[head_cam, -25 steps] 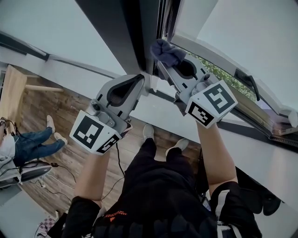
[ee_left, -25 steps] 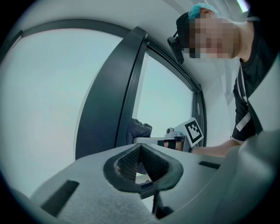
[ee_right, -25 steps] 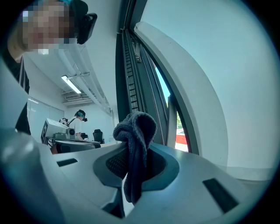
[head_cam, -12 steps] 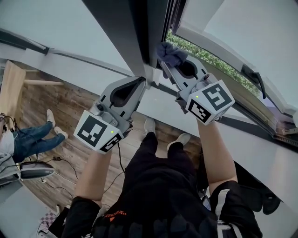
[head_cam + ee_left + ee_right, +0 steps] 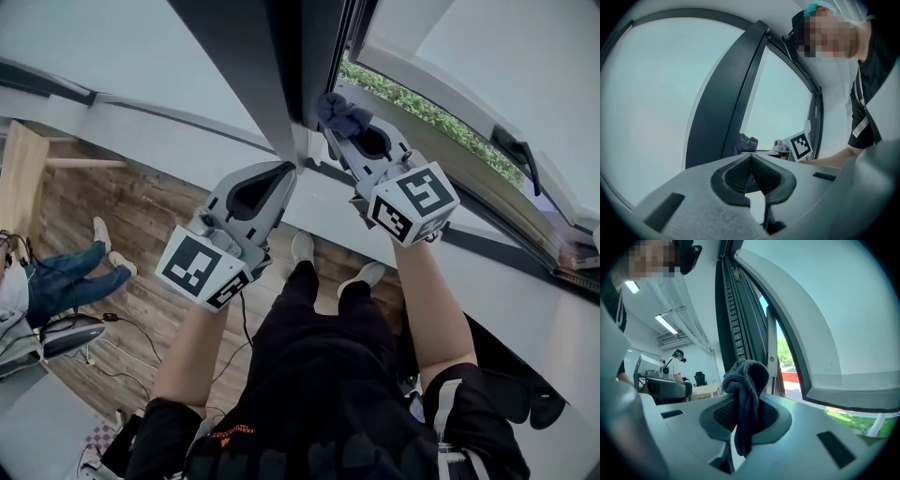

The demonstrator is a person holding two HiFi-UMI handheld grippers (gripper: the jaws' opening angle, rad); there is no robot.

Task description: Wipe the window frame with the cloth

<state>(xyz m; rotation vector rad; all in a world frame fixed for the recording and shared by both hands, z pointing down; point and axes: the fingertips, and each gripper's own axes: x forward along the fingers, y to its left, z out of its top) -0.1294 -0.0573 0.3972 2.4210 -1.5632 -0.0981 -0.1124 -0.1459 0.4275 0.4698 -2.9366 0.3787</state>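
Observation:
A dark blue-grey cloth (image 5: 341, 114) (image 5: 746, 394) is bunched at the tip of my right gripper (image 5: 335, 123), which is shut on it. The bunch sits against the lower part of the dark window frame (image 5: 281, 66) (image 5: 736, 324), beside the open sash. The same cloth (image 5: 744, 143) shows small in the left gripper view, next to the dark upright (image 5: 726, 103). My left gripper (image 5: 289, 169) (image 5: 751, 157) is shut with nothing between its jaws, its tip close under the frame's upright and left of the right gripper.
The open white sash (image 5: 469, 122) with a black handle (image 5: 514, 150) swings out to the right, greenery (image 5: 412, 105) beyond it. A white sill (image 5: 328, 211) runs below. A seated person's legs (image 5: 66, 277) and cables lie on the wood floor at left.
Both grippers have shifted slightly up and right along the frame, the cloth moving with the right one. The view has tilted, showing more greenery through the opening.

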